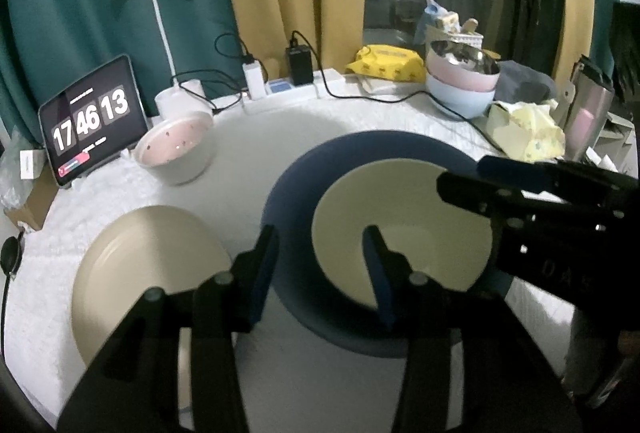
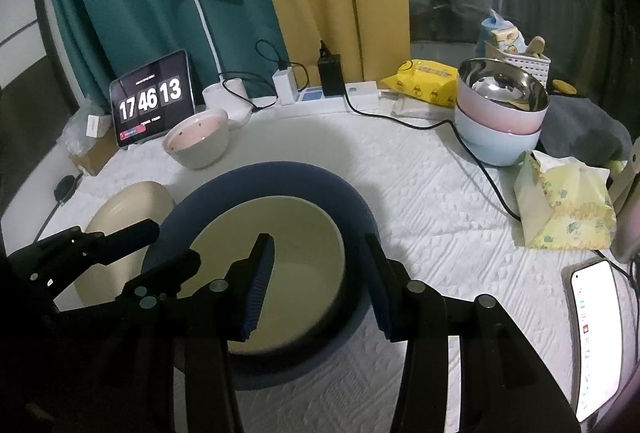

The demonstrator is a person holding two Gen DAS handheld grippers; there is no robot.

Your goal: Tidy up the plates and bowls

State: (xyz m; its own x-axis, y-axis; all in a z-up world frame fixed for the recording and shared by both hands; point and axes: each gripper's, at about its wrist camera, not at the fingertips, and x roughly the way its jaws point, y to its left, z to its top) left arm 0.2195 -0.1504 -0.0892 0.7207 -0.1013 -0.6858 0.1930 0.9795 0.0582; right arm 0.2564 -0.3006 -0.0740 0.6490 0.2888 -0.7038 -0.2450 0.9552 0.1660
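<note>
white cloth (image 2: 420,193), cream plate (image 2: 276,245) on blue plate (image 2: 280,177)

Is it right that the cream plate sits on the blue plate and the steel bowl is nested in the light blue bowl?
Not quite. The right wrist view shows the steel bowl nested in the pink bowl, which sits in the light blue bowl. The cream plate does sit on the blue plate.

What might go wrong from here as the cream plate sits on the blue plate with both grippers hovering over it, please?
1. The small cream plate sits off-centre on the large dark blue plate; lifting the stack could let it slide.
2. The left gripper and right gripper, both with open jaws, are close together and could collide.
3. The black cable trails past the stacked pastel bowls; snagging it could topple them.
</note>
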